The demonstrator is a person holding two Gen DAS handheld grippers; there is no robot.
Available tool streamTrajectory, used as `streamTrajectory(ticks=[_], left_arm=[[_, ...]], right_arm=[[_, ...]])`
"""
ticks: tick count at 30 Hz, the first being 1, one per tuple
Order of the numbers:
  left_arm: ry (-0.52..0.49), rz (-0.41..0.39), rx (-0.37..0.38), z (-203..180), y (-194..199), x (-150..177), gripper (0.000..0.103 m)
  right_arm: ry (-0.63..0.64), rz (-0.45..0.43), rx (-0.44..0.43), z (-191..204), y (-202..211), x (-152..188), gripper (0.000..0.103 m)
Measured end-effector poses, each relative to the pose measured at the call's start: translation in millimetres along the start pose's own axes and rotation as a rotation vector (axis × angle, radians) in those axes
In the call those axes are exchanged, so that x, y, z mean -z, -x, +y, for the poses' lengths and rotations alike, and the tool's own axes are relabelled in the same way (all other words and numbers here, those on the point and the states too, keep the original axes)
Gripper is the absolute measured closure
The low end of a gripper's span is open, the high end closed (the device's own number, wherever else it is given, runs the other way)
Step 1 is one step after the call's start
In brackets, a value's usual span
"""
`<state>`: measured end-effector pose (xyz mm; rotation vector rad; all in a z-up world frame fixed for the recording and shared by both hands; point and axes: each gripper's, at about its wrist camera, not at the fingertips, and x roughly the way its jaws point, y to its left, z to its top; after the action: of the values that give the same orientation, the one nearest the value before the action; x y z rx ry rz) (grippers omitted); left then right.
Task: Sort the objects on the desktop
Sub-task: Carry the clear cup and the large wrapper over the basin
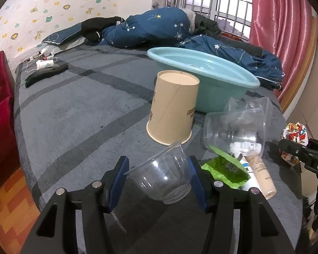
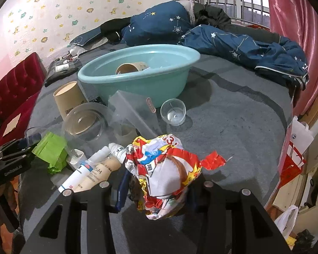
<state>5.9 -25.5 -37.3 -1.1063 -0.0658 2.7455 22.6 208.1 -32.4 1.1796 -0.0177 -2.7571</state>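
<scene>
Sorting is looking barely begun. Both claws are gripping: the left claw (image 1: 158, 176) is pinching a small clear cup (image 1: 162, 178) between its blue pads, the right claw (image 2: 156, 192) is squeezing a crumpled snack wrapper (image 2: 165, 173). No earlier picture, so only the present hold is being noted.

Largest first. The teal basin (image 2: 108, 78), sitting ahead of both claws on the grey bedspread (image 1: 74, 116), is holding one paper cup (image 2: 130, 67) lying on its side and what seems to be something clear beside it; not sure. Otherwise it is looking mostly empty.

Still lying outside, judged as work left:
- upturned paper cup (image 1: 171, 108), just ahead of the left claw
- clear bowl (image 1: 235, 131), tipped, ahead and right of the left claw, resting over the green packet (image 1: 224, 169)
- clear folded plastic piece (image 2: 135, 112), ahead of the right claw
- small clear cup, upright (image 2: 173, 112), empty, ahead of the right claw
- tubes (image 2: 95, 171), left of the right claw
</scene>
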Motion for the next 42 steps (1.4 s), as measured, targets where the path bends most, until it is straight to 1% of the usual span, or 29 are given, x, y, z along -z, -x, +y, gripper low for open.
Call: streamTrajectory(ticks=[5, 9, 18, 22, 34, 42], left_arm=[[-0.034, -0.018, 0.001, -5.9, 12.0, -4.5, 0.042], [-0.030, -0.027, 0.020, -8.0, 18.6, -12.6, 0.042], [-0.067, -0.061, 0.049, -21.6, 33.6, -32.0, 0.042], [-0.089, -0.074, 0.061, -29.0, 39.3, -39.2, 0.042], [-0.123, -0.090, 0.100, -43.7, 42.3, -64.2, 0.042], [-0.138, -0.103, 0.123, -51.5, 36.0, -90.6, 0.042]], right_arm=[[0.007, -0.010, -0.009, 1.5, 11.1, -4.0, 0.055], [0.010, -0.022, -0.016, 1.0, 20.6, -10.0, 0.055], [0.027, -0.057, -0.027, 4.9, 38.5, -30.8, 0.055], [0.042, -0.080, -0.018, 5.5, 45.0, -39.9, 0.055], [0.074, -0.146, -0.012, 3.0, 61.5, -75.5, 0.055], [0.079, -0.164, -0.024, 3.6, 58.7, -100.5, 0.055]])
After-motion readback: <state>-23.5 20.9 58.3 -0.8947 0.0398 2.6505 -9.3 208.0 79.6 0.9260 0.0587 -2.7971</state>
